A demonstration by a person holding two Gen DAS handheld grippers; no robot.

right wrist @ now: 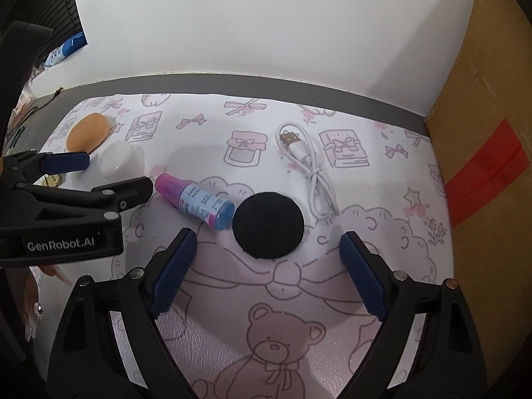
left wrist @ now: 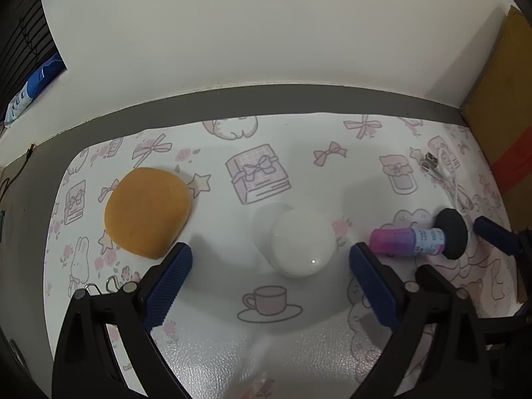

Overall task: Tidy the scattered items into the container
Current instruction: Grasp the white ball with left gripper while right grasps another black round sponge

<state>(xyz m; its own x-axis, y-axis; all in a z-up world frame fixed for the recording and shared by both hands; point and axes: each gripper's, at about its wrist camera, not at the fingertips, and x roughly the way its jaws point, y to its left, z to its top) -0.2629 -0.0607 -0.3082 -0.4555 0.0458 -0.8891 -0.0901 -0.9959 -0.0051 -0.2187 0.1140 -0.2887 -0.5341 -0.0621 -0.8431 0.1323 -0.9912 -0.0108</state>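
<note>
My left gripper [left wrist: 269, 254] is open low over the patterned mat [left wrist: 266, 349]. A white dome-shaped cap [left wrist: 301, 242] sits between its blue pads, which stand clear of it. An orange puff [left wrist: 148, 212] lies to its left. My right gripper [right wrist: 267, 237] is open around a black round pad [right wrist: 267, 229], and neither pad touches it. A pink and blue bottle [right wrist: 196, 204] lies on its side against the black pad's left edge. Behind them a white USB cable [right wrist: 309, 166] lies looped. The left gripper [right wrist: 113, 174] also shows in the right wrist view, at the white cap [right wrist: 116, 159].
A cardboard box [right wrist: 482, 133] with red tape stands along the mat's right edge. A white wall [right wrist: 266, 16] closes the back. Small wire clips [left wrist: 113, 282] lie by the left gripper's left finger. A hand [right wrist: 33, 302] shows at the lower left.
</note>
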